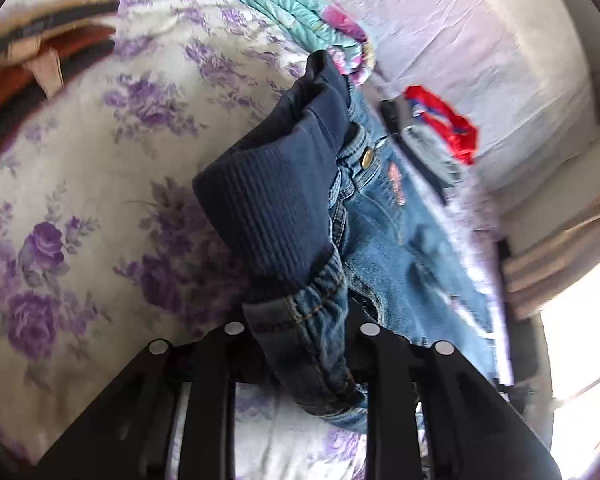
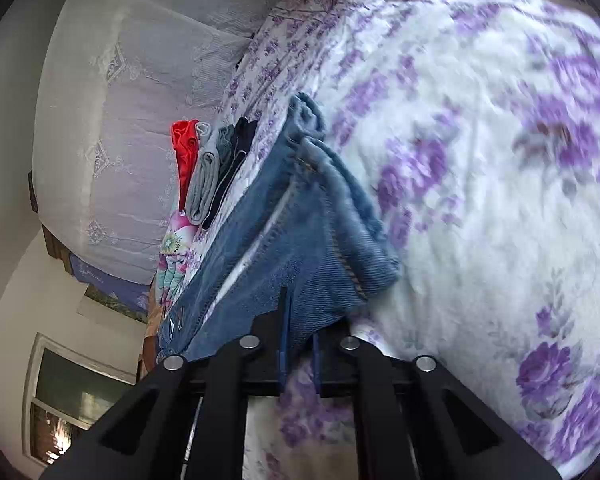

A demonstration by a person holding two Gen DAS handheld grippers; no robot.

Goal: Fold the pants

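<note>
With both of my tongs clamped on the jeans (image 1: 384, 220), I am in the carrying step of the fold, the pants hung between my two hands above the bed (image 1: 80, 184). My left gripper (image 1: 300, 340) is closed on the waist end, where the ribbed dark blue waistband (image 1: 276, 192) bunches up just ahead of the fingers and the brass button (image 1: 367, 158) shows beside it. My right gripper (image 2: 300, 344) is closed on the leg end, pinching the denim near a hem that flops over towards the flowered bedspread (image 2: 480, 200). The cloth sags between the two grips and looks partly doubled; how neatly, I cannot tell. Near the bed's far edge, by the headboard (image 2: 112, 128), a stack of folded clothes (image 2: 212, 168) waits, a red garment (image 2: 184, 140) at its end. Next, I judge, I must bring the ends together evenly, keep both grips firm, and lay the fold flat on a bare part of the bedspread, well short of that stack.
</note>
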